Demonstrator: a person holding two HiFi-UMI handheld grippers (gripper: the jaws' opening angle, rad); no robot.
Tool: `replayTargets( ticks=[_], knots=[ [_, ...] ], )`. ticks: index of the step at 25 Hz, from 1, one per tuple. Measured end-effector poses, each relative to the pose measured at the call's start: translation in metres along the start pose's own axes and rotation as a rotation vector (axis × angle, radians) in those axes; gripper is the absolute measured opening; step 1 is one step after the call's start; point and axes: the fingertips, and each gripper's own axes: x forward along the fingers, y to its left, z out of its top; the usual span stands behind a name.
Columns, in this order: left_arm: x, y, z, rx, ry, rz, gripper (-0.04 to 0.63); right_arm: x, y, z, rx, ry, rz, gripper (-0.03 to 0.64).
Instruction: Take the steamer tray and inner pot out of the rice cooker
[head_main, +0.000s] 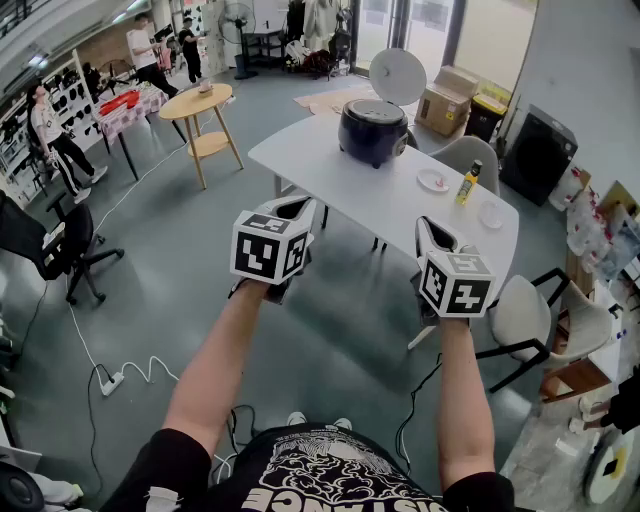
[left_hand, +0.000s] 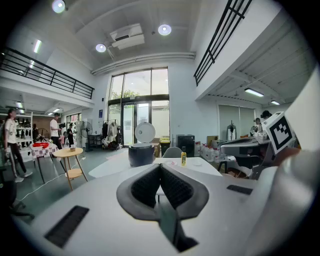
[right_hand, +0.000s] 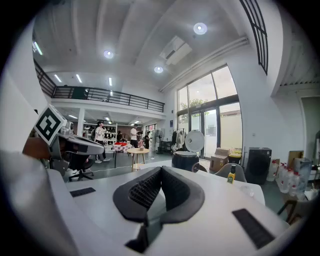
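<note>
White table (head_main: 320, 160) ahead, open rice cooker (head_main: 372, 130), interior hidden; left claw (left_hand: 160, 168), right claw (right_hand: 161, 170) pressed together, empty.

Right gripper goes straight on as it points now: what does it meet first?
Probably the white table: the right gripper, jaws shut, aims at its near side. The rice cooker stands further back, a little right of that line. Nothing shows in between, but depth is unclear.

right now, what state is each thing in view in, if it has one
rice cooker: lid open, standing on the white table
yellow bottle: upright
left hand-held gripper: shut, empty
right hand-held gripper: shut, empty
</note>
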Motion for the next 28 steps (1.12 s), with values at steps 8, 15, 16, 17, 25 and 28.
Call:
replayTargets(
  ticks=[8,15,16,17,25,28],
  knots=[
    [-0.007,0.004,-0.001,0.019,-0.004,0.010,0.012,-0.003,0.005,-0.001,0.005,-0.016,-0.024,0.015],
    [-0.010,0.007,0.001,0.021,-0.007,0.009,0.050,-0.003,0.005,0.003,-0.001,-0.012,-0.043,0.058],
    [-0.010,0.008,0.000,0.021,-0.004,0.010,0.060,-0.003,0.006,0.003,-0.001,-0.009,-0.041,0.058],
    [-0.010,0.009,-0.001,0.020,-0.002,0.010,0.063,-0.003,0.007,0.003,-0.001,-0.007,-0.039,0.058],
    [-0.022,0.024,-0.009,0.014,-0.001,0.033,0.122,-0.003,0.020,-0.001,0.003,0.008,-0.033,0.099],
    [-0.029,0.033,-0.010,0.010,-0.004,0.043,0.154,-0.001,0.030,-0.001,0.002,0.014,-0.029,0.128]
  ],
)
